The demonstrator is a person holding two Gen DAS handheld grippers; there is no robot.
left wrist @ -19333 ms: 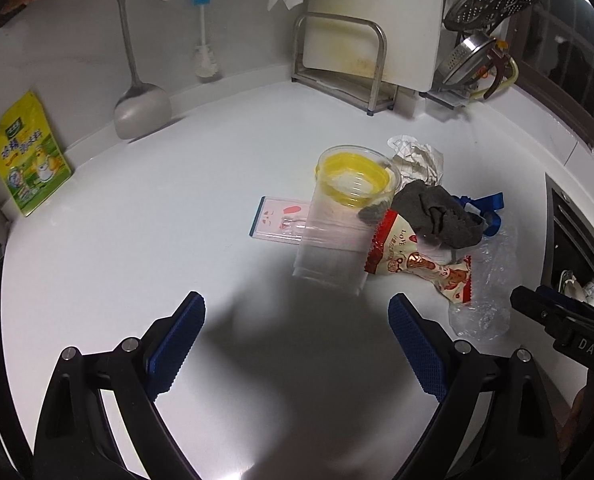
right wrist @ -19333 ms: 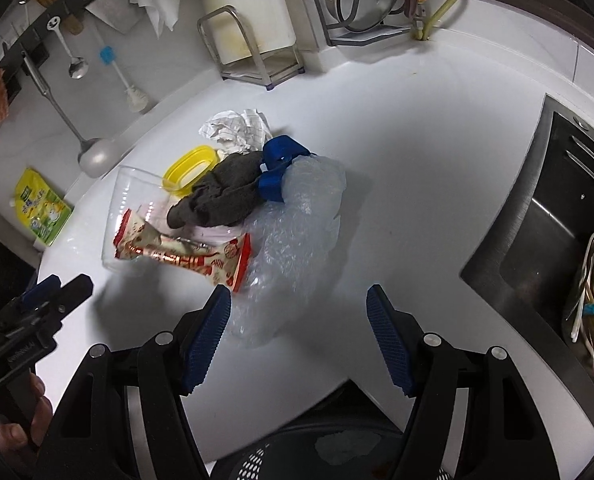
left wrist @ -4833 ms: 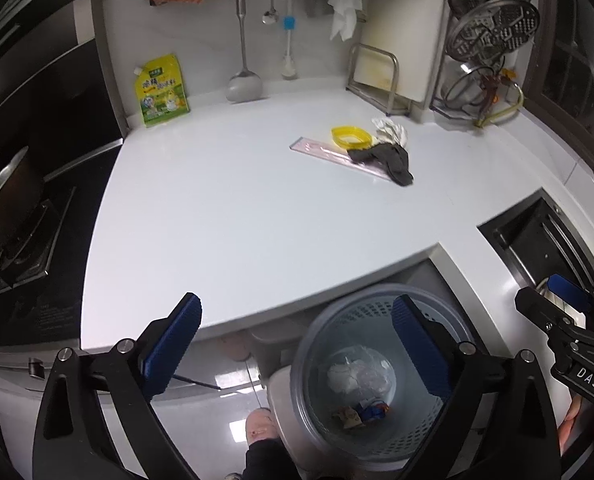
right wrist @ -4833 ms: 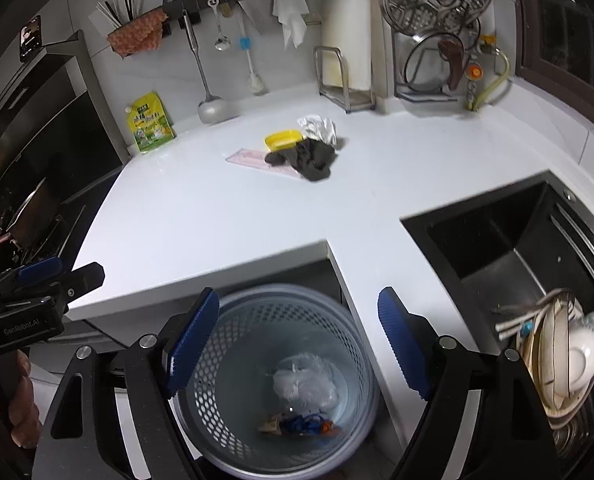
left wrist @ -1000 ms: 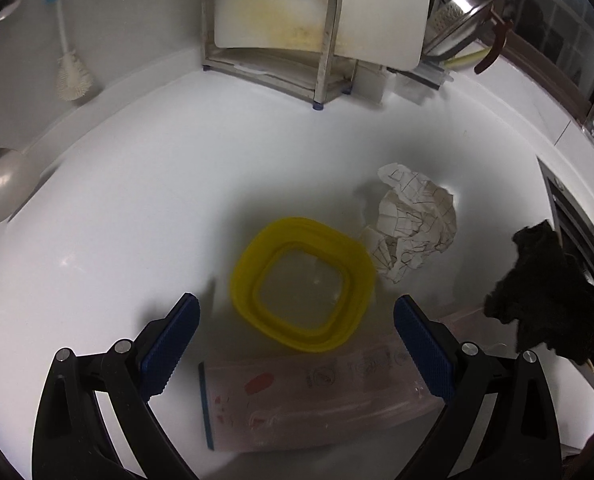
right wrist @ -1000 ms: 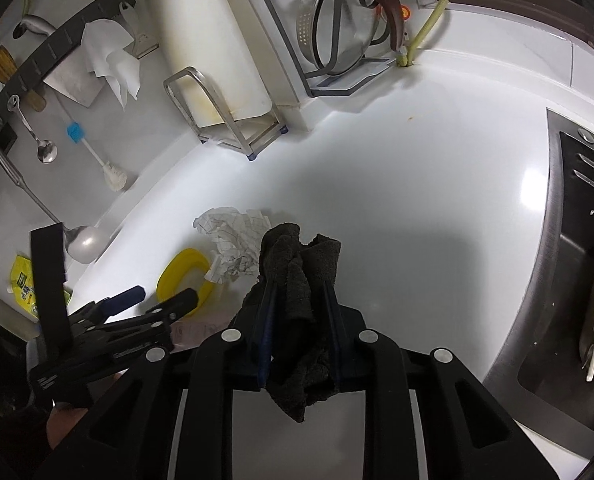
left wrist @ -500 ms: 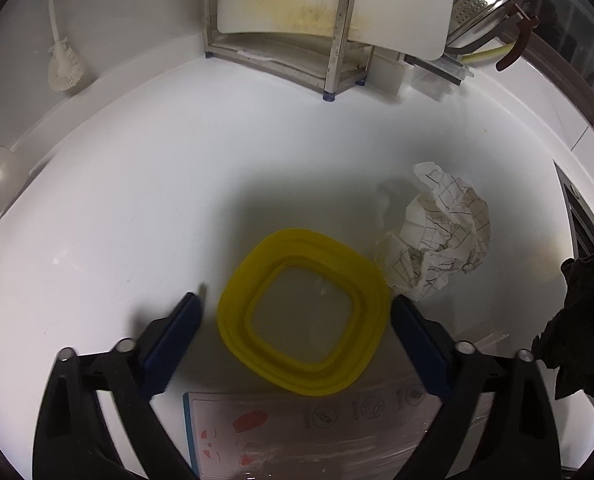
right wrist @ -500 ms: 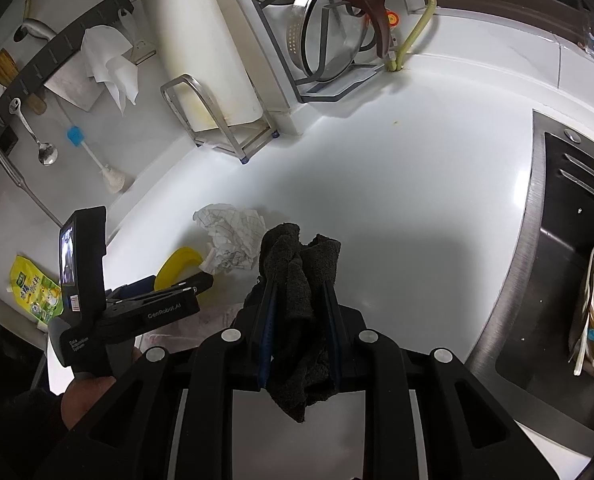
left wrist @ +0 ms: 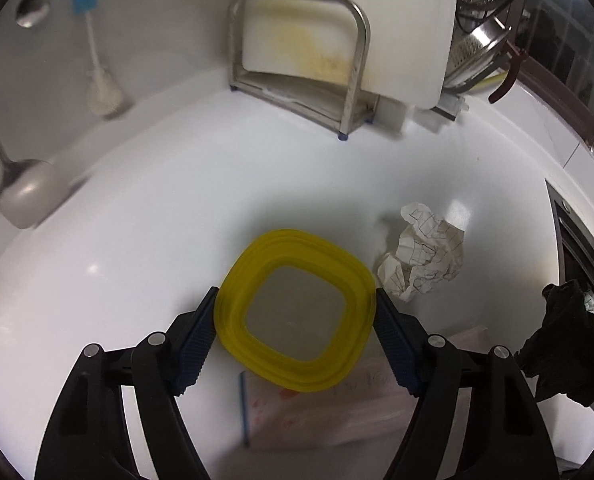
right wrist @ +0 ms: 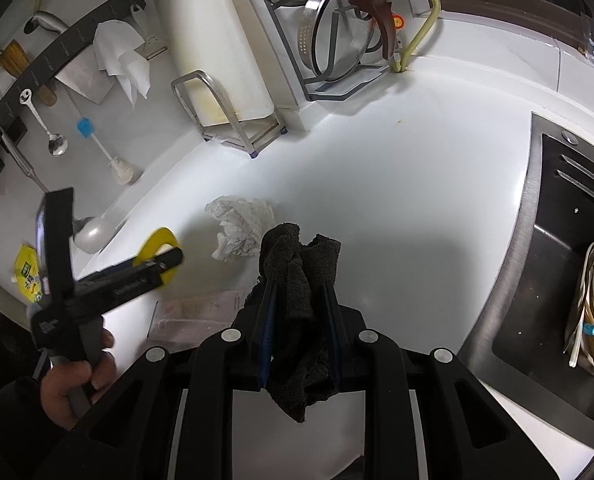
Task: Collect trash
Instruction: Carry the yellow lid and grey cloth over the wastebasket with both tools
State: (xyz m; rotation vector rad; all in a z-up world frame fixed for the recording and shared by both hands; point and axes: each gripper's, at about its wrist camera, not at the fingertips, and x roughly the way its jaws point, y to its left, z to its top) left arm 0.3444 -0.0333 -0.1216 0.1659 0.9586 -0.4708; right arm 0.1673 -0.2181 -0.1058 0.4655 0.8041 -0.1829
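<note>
A yellow square lid [left wrist: 297, 244] sits between the blue pads of my left gripper [left wrist: 296, 296]. Its jaws are closing and both pads touch the lid's edges. The right wrist view shows that lid [right wrist: 157, 242] held off the white counter by the left gripper [right wrist: 165, 260]. My right gripper [right wrist: 300, 284] is shut on a dark crumpled cloth [right wrist: 297, 320], which hangs above the counter and shows at the right edge of the left wrist view as cloth [left wrist: 565, 340]. A crumpled sheet of paper [left wrist: 425, 256] and a clear flat packet [left wrist: 329, 416] lie on the counter.
A cutting board in a metal rack [left wrist: 297, 52] stands at the back wall, with a ladle [left wrist: 25, 196] and brush [left wrist: 101, 96] hanging left. A dark sink [right wrist: 557, 280] with dishes lies to the right. A person's hand [right wrist: 77, 384] grips the left tool.
The left jaws have narrowed from wide open onto the yellow lid, and the lid has come up off the packet. The right gripper keeps its hold on the cloth.
</note>
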